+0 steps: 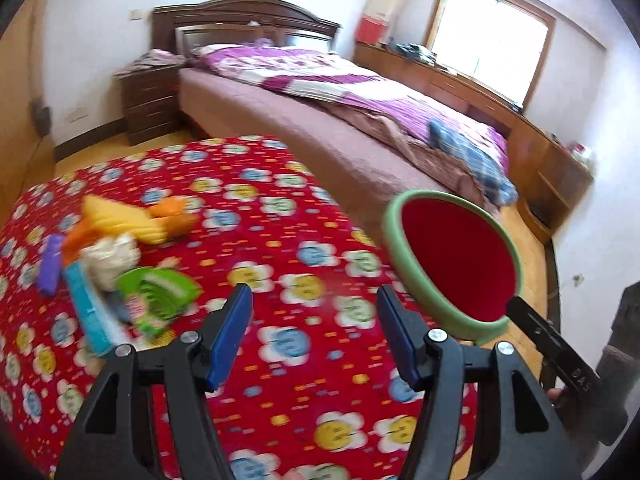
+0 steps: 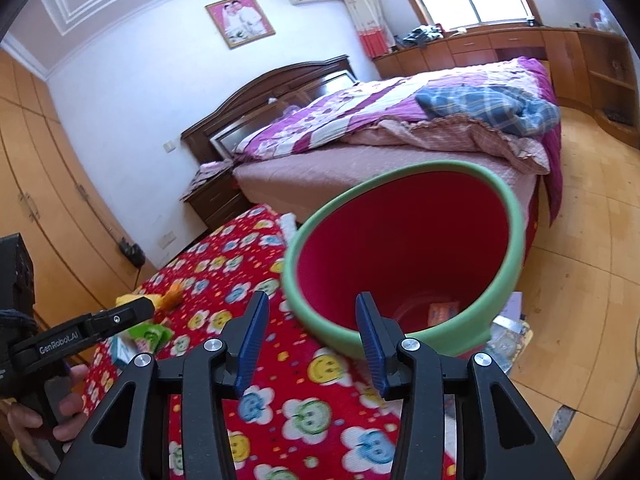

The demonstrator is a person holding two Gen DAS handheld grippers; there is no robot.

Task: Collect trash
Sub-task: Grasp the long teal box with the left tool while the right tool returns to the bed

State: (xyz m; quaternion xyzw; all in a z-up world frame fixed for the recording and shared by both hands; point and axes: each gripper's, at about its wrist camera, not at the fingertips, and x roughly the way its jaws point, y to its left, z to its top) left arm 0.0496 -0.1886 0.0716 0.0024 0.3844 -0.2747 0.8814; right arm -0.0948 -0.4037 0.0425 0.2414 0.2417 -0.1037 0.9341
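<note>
- Left gripper [image 1: 316, 336]: jaws apart, nothing between them; above the red cloth [image 1: 280, 240]
- Right gripper [image 2: 312, 340]: jaws apart, empty; just short of the bin's [image 2: 500, 216] rim
- Trash [image 1: 120, 264]: heaped on the cloth, left of the bin

Both the left claw [image 1: 316, 334] and the right claw [image 2: 310, 344] gape empty, angled downward, apparently mid-motion given the blur.
</note>
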